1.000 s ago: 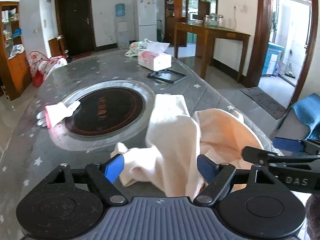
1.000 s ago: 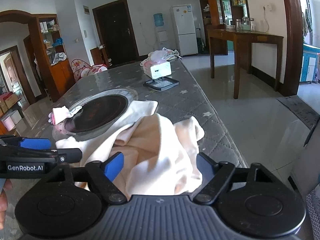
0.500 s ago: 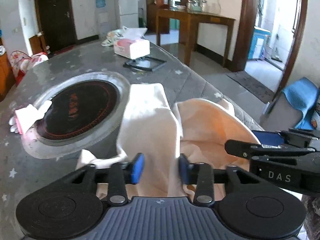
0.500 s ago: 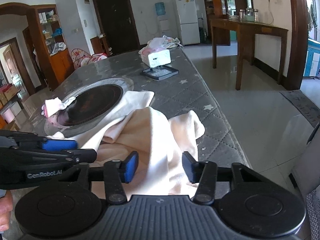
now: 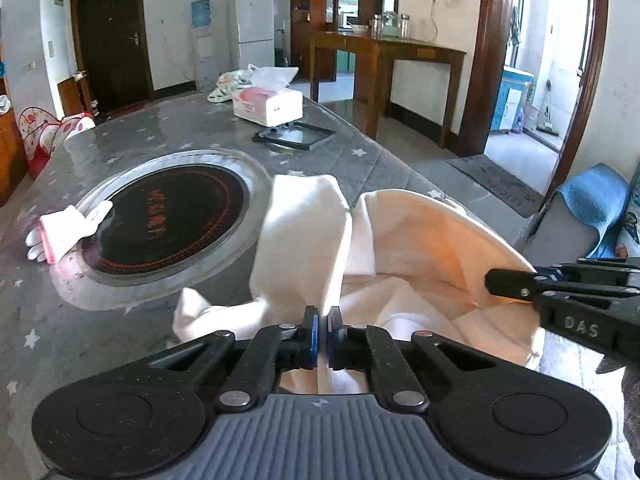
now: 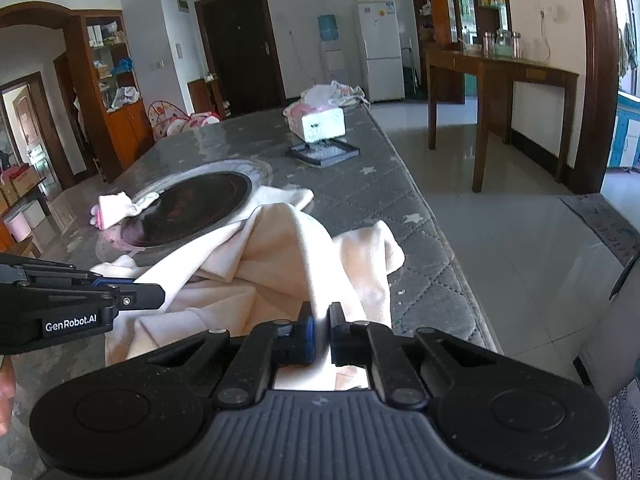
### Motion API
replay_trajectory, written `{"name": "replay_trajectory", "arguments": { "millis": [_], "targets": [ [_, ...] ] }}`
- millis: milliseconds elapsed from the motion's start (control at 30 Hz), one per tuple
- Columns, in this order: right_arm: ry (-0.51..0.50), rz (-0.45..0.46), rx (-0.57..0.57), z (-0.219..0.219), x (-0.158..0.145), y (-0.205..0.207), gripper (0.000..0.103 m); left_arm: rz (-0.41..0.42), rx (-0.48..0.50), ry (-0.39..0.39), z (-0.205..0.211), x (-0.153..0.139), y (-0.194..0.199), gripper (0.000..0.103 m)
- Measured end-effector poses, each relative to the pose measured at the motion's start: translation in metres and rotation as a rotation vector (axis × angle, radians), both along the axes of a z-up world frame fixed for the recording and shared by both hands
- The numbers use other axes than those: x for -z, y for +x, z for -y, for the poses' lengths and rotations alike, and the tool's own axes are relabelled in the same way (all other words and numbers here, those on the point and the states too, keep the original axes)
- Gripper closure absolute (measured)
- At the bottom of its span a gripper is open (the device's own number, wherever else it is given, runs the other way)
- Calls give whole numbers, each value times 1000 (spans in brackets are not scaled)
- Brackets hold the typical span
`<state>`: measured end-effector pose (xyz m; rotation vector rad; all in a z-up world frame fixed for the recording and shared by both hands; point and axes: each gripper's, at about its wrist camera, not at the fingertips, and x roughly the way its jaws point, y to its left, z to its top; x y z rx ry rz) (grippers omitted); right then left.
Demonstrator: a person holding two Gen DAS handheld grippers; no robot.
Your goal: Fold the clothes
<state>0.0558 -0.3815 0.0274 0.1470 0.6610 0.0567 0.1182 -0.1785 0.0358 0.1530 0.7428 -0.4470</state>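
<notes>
Grey table (image 5: 120,340), garment (image 5: 304,240) — pinched in both claws

Near edge of desk crowded; far half mostly open.

Cream garment (image 5: 404,248) heaped along the near right edge of the desk (image 5: 120,144), pinched by left tool (image 5: 323,334) and right tool (image 6: 321,334), close side by side. Round dark inset (image 5: 172,216) flush at centre, small pink-and-white item (image 5: 60,232) on its left rim. Tissue box (image 5: 268,106) and black frame (image 5: 296,136) stand toward the far right edge. Bare desk lies between inset and frame.
</notes>
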Motion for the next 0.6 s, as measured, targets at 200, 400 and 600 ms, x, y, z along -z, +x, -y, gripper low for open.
{"name": "replay_trajectory", "arguments": {
  "millis": [200, 400, 600],
  "targets": [
    [-5, 44, -11, 0, -13, -25, 99, 8, -58, -45, -33, -9, -21, 99],
    [-17, 65, -26, -1, -25, -53, 99, 23, -109, -79, -72, -18, -50, 99],
    [-37, 58, -53, -8, -31, -75, 99, 22, -124, -83, -100, -19, -80, 99]
  ]
}}
